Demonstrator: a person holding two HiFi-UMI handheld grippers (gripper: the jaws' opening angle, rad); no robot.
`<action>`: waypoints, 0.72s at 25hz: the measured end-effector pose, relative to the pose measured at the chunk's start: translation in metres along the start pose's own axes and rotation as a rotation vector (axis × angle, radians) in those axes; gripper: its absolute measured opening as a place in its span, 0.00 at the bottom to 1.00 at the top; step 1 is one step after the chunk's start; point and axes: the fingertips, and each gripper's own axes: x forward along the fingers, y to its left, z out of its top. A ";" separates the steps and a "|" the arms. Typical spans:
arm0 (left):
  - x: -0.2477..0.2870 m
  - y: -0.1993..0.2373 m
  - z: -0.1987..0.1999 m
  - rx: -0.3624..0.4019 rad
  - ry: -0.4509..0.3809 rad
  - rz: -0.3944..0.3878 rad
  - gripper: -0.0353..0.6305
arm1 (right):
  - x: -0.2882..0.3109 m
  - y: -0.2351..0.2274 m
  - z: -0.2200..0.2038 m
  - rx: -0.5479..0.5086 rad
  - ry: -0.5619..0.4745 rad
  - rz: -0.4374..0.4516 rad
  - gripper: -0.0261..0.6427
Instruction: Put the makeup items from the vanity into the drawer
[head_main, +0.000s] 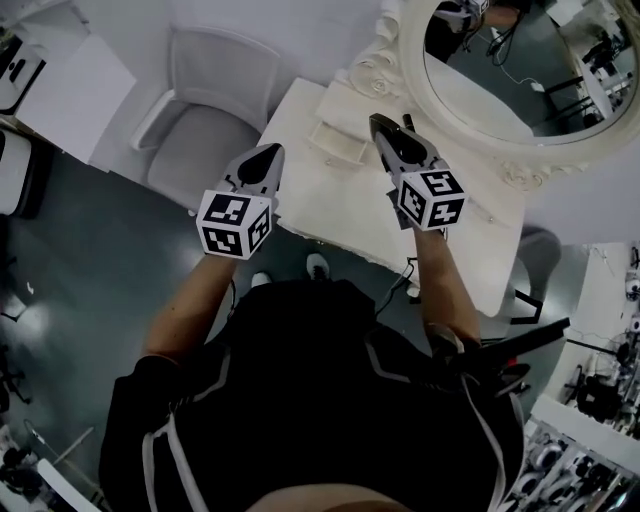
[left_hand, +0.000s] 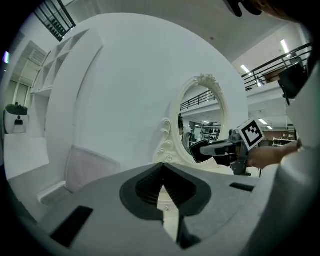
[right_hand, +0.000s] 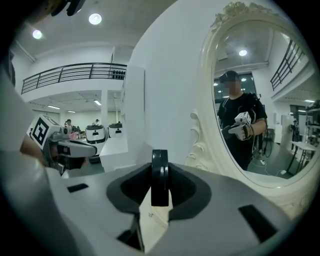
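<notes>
Two grippers show in the head view, both held over the left part of the white vanity (head_main: 470, 240).
- Left gripper (head_main: 270, 152): at the vanity's left edge, beside the chair (head_main: 210, 110).
- Right gripper (head_main: 383, 122): further in over the top, nose toward the oval mirror (head_main: 520, 80).
- Between the two noses and slightly beyond them is a shallow rectangular recess (head_main: 325, 150) in the top. Probably the drawer, but not certain from this angle.
- Loose makeup items on the top are too small to tell.

Left gripper view:
- Jaws closed tip to tip, nothing between them. A pale sliver of vanity shows through the slit below the tips.
- The right gripper sits to the right, in front of the mirror frame, well apart from this one.

Right gripper view:
- Jaws clamped on a black disc (right_hand: 160, 165), most likely a compact. It stands upright and edge-on, its top rim poking above the pads.
- Mirror close on the right, with the reflection of a person holding the grippers.

Step in hand, as judged: the carry. One item is gripped and up in the air, not yet in the drawer.

Next move:
- Bring the right gripper over the recess.
- Lower until the disc is inside the walls, then part the jaws.
- The empty left gripper is free to pull the drawer wider if the opening proves tight.
</notes>
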 end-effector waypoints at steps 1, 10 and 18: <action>0.002 0.001 -0.002 -0.002 0.005 0.015 0.06 | 0.007 -0.002 -0.004 -0.001 0.012 0.019 0.19; 0.016 0.009 -0.024 -0.049 0.044 0.130 0.06 | 0.066 -0.016 -0.054 -0.061 0.154 0.160 0.19; 0.017 0.015 -0.046 -0.092 0.061 0.226 0.06 | 0.108 -0.011 -0.100 -0.120 0.257 0.278 0.19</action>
